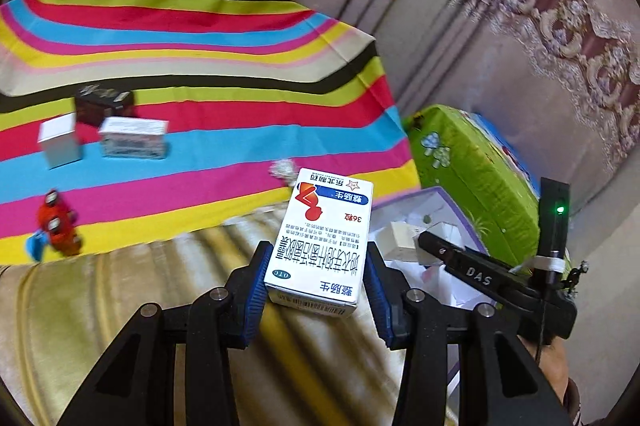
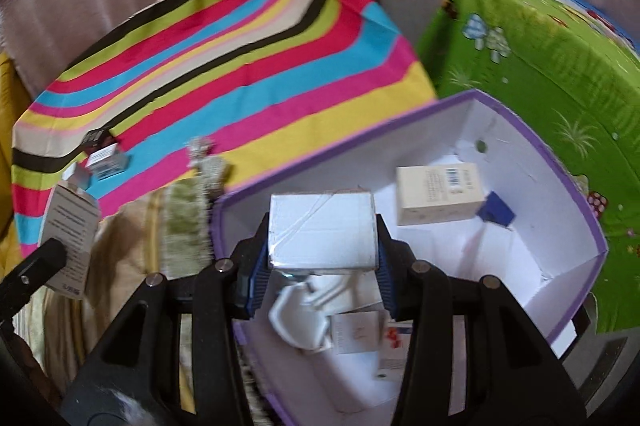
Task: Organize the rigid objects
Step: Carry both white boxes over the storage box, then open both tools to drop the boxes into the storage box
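1. The left tool (image 1: 316,286) is gripping a white medicine carton (image 1: 324,238), its blue pads pressing on the two long sides. The carton's long axis is running straight ahead along the fingers, its far end sticking out well beyond the tips.
2. The right tool (image 2: 322,258) is clamping a white box (image 2: 322,230) across its width; the box is sitting crosswise between the pads, its broad top face turned toward the camera.
3. The purple-rimmed bin (image 2: 592,226) is lying directly under and ahead of the right tool, so the white box is already hanging over its open mouth. A cream carton (image 2: 438,193) and a small blue item (image 2: 496,214) are resting inside, further ahead and to the right.
4. From the left tool the bin (image 1: 404,195) is lying ahead and to the right, just past the carton's far end, so the right hand is the nearer.
5. Both tools are pitching downward; the release probably falls to the right first.
6. More boxes (image 1: 132,137) are waiting on the striped cloth (image 1: 200,25), ahead-left of the left tool.
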The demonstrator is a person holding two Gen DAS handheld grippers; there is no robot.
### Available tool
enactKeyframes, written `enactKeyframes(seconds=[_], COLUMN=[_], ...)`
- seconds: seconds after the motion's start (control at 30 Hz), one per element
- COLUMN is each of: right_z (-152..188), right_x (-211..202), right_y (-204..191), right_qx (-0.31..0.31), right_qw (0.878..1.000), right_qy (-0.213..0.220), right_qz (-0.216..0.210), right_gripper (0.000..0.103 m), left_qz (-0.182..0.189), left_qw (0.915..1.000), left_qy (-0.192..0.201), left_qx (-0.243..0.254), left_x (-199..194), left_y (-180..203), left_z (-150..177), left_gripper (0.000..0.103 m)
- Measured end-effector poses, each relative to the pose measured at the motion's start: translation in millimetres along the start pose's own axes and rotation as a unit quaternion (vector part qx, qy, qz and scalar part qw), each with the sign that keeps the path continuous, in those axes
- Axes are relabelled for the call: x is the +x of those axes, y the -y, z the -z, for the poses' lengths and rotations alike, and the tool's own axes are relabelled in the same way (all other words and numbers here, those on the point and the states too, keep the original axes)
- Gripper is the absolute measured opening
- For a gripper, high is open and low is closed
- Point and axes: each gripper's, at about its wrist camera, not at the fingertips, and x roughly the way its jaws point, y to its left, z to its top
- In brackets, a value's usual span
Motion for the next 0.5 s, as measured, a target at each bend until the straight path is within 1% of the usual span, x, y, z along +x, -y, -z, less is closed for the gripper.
enactKeyframes(seconds=[0.13,0.3,0.47,0.5], right_z=[0.7,4.9,6.0,6.3], right_x=[6.0,12.2,14.1,14.7], right_y=[14.8,28.3,39.9,41.9], right_qx=[0.012,0.027,0.039,0.041], right_qw=[1.0,0.999,0.999,0.998], right_qy=[-0.009,-0.018,-0.022,-0.024], right_qz=[0.012,0.021,0.03,0.032], right_gripper=[0.049,0.049,0.049,0.05], left_qz=[0.017,0.03,0.033,0.037], left_qw=[0.9996,0.9979,0.9966,0.996], left_qy=[-0.011,-0.03,-0.048,-0.053], left_qx=[0.022,0.05,0.058,0.061], left_x=[21.3,43.8,60.9,64.0], left_y=[22.4,47.1,59.5,61.7], left_z=[-2.8,-4.8,-4.3,-4.0], left_gripper=[0.045,0.045,0.046,0.047])
